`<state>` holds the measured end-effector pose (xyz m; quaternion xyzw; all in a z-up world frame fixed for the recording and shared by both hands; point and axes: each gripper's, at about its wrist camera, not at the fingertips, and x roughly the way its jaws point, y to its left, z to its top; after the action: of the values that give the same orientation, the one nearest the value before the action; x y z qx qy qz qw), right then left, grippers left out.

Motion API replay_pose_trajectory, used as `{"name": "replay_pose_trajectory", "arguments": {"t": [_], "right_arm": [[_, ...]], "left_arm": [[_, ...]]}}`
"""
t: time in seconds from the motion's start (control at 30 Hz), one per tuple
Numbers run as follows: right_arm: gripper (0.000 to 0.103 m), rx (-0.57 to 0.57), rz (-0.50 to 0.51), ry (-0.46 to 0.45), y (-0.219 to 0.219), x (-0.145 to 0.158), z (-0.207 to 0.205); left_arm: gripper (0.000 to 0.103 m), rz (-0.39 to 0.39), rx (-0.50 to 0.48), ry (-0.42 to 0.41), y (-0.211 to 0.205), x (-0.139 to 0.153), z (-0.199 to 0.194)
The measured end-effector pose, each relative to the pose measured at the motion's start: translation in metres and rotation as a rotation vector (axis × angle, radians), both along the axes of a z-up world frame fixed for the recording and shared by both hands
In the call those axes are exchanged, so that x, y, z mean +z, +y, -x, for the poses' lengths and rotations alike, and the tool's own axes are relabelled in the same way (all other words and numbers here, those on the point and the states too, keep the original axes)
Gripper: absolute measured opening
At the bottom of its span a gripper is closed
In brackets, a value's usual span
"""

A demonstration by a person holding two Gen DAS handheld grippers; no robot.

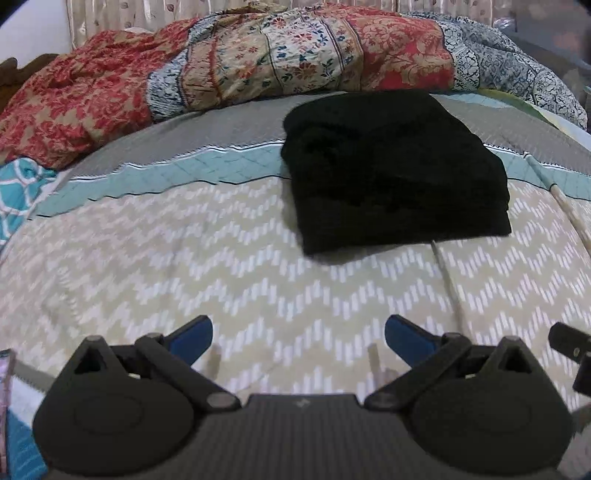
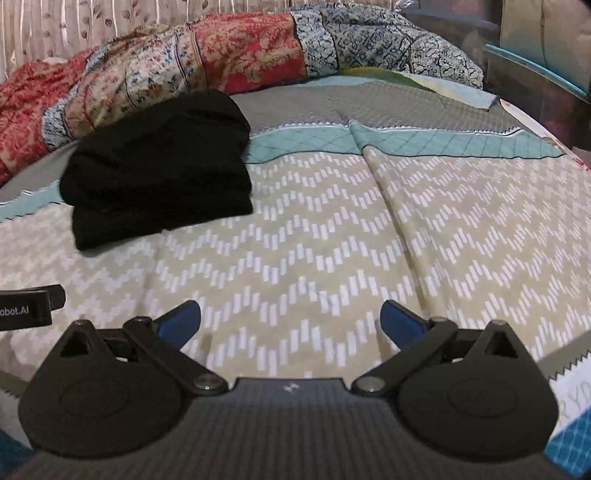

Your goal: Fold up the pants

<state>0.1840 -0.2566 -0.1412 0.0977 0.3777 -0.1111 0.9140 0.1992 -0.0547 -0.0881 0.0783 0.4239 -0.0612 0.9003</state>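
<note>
The black pants [image 1: 397,170] lie folded into a thick, squarish stack on the bed [image 1: 221,258], touched by neither claw. The stack straddles the bedspread's pattern bands: its far part rests on the grey strip, its middle covers the teal band, and its near edge sits on the beige zigzag field. In the left wrist view the stack is far and a little right of centre; in the right wrist view the pants [image 2: 159,166] are far and to the left.

The left claw [image 1: 298,336] hovers over the near zigzag area with its blue-tipped fingers wide apart and nothing between them. The right claw [image 2: 290,321] is likewise spread wide and holds nothing, above the bedspread near a seam that runs away from it. Each claw shows at the edge of the other's view, so the two are side by side.

Behind the pants, along the far side of the bed, a bunched floral quilt [image 1: 258,66] in red, cream and blue stretches left to right, with a curtain [image 2: 92,26] beyond it.
</note>
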Motion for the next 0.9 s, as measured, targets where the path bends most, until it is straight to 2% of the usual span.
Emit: {"name": "replay_pose_trajectory", "arguments": {"t": [0.27, 0.5, 0.6, 0.73, 0.77, 0.8, 0.83, 0.87, 0.9], "right_arm": [[0.103, -0.002, 0.017, -0.005, -0.001, -0.013, -0.015], [0.103, 0.012, 0.012, -0.021, 0.002, -0.008, -0.022], [0.103, 0.015, 0.009, -0.112, 0.002, 0.008, -0.023], [0.103, -0.006, 0.055, -0.420, -0.001, 0.044, -0.008], [0.103, 0.006, 0.041, -0.460, -0.006, 0.043, -0.010], [0.103, 0.025, 0.000, -0.390, -0.015, 0.038, -0.023], [0.092, 0.051, -0.095, -0.206, -0.029, 0.027, -0.047], [0.072, 0.027, -0.219, -0.094, -0.042, 0.015, -0.064], [0.043, 0.007, -0.302, -0.099, -0.050, 0.009, -0.069]], "left_arm": [[0.103, -0.003, 0.006, 0.039, -0.009, -0.026, -0.013], [0.103, 0.018, 0.011, 0.042, -0.006, -0.023, -0.020], [0.103, 0.048, 0.058, 0.006, 0.005, -0.010, -0.033], [0.103, 0.139, 0.117, 0.004, 0.027, 0.009, -0.067], [0.103, 0.172, 0.117, 0.001, 0.030, 0.015, -0.076], [0.103, 0.202, 0.113, -0.010, 0.032, 0.021, -0.084], [0.103, 0.223, 0.116, -0.034, 0.034, 0.029, -0.094], [0.103, 0.224, 0.127, -0.055, 0.033, 0.035, -0.102], [0.103, 0.215, 0.136, -0.072, 0.031, 0.039, -0.110]]}}
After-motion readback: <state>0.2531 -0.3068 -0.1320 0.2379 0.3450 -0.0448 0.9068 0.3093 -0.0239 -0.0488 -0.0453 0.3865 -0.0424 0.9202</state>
